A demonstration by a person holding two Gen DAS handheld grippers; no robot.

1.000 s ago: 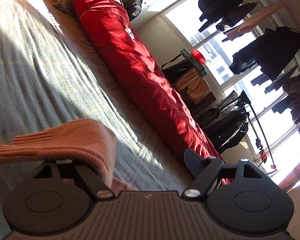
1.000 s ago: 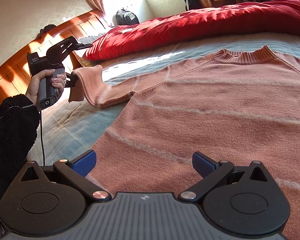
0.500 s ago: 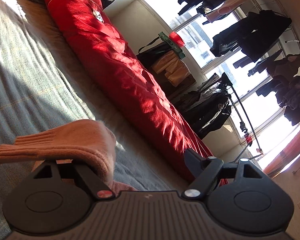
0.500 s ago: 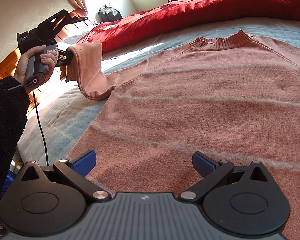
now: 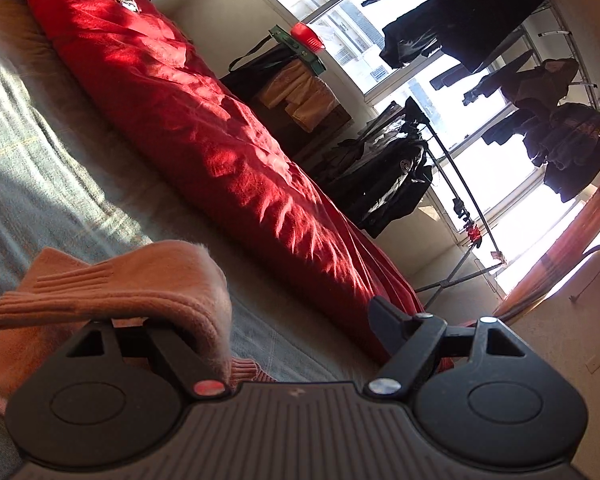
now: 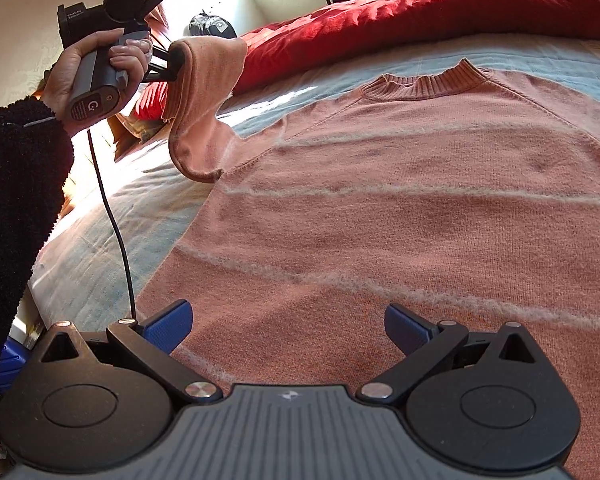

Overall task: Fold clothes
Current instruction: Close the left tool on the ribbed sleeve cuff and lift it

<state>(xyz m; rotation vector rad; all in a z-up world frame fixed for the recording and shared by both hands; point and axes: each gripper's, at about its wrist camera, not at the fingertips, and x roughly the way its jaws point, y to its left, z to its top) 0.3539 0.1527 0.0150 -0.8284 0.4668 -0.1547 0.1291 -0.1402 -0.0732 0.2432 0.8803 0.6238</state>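
Observation:
A pink knit sweater (image 6: 380, 200) with pale stripes lies flat on the bed, collar toward the red duvet. Its left sleeve (image 6: 204, 92) is lifted off the bed and hangs draped over one finger of my left gripper (image 6: 188, 20), which a hand (image 6: 88, 64) holds up at the upper left. In the left wrist view the ribbed cuff (image 5: 120, 284) lies over the left finger, and the left gripper (image 5: 268, 316) has its jaws wide apart with nothing pinched between them. My right gripper (image 6: 286, 316) stands open just above the sweater's lower part.
A long red duvet (image 5: 204, 128) runs along the far side of the grey-blue bed sheet (image 5: 40, 160). Beyond it stand a rack of dark clothes (image 5: 400, 176) and bright windows. A black cable (image 6: 116, 232) hangs from the left gripper's handle. A dark backpack (image 6: 212, 26) sits by the wall.
The left gripper has risen and carried the draped sleeve toward the sweater's body, so the sleeve now folds up at the shoulder. The right gripper has barely moved.

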